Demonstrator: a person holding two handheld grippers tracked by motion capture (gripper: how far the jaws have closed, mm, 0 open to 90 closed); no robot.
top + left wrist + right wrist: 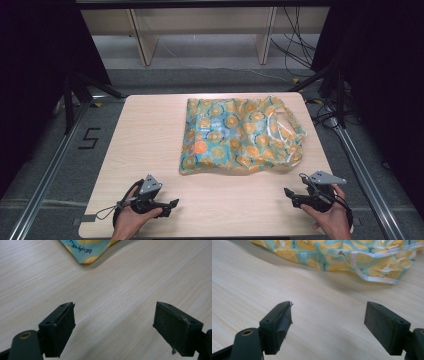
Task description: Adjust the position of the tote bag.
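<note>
A glossy plastic bag (240, 136) printed with orange slices on teal lies flat on the far right half of the wooden table (145, 140), its white-edged handles toward the right. My left gripper (170, 206) rests near the front left edge, held in a hand, open with bare wood between its pads (61, 330). The bag's corner (87, 251) lies well ahead of it. My right gripper (291, 196) sits near the front right edge, also open over bare wood (327, 322), with the bag's handle end (374, 263) a short way ahead.
The table stands on a grey floor with metal rails (47, 170) at both sides. A wooden shelf frame (200, 30) and loose cables (295, 45) are beyond the far edge. Black curtains hang left and right.
</note>
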